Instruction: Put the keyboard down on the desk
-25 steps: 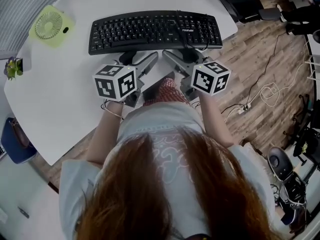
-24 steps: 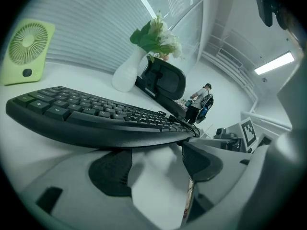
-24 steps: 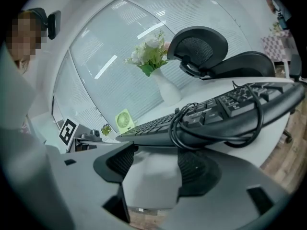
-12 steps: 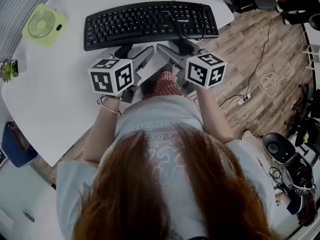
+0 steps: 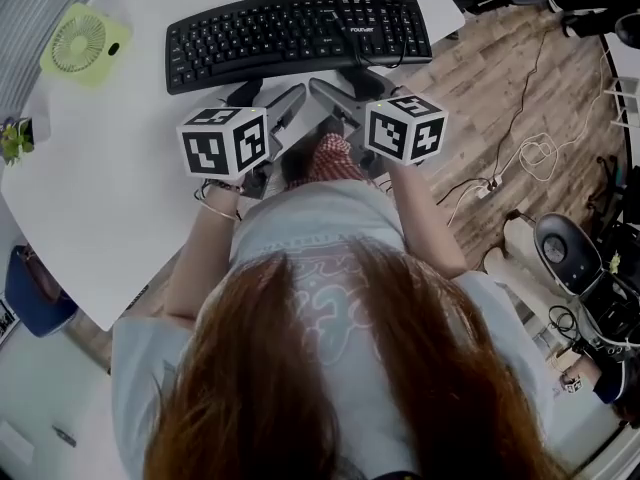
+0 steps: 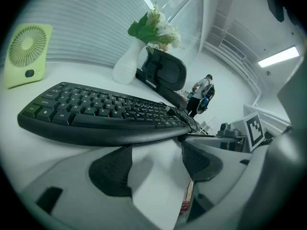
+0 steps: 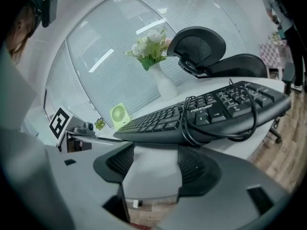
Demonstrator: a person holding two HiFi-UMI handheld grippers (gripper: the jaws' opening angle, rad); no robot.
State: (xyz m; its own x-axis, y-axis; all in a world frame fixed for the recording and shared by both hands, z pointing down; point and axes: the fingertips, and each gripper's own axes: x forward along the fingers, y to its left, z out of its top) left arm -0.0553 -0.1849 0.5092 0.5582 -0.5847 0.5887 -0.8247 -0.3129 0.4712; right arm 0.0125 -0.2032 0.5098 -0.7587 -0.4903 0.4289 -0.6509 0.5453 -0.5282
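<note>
On the white desk (image 5: pixel 120 168) lies the black keyboard (image 5: pixel 298 36) (its cable (image 7: pixel 184 127) looped over the keys). The left gripper (image 6: pixel 156 150) and right gripper (image 7: pixel 154 152) sit at its near edge, jaws apart, gripping nothing.

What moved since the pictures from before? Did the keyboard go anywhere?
Nothing really moved; only the head camera shifted a little. The keyboard still lies on the desk, and the left gripper and right gripper stay open at its near edge, holding nothing.

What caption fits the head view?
Black keyboard on a white desk, left gripper and right gripper open at its near edge.
</note>
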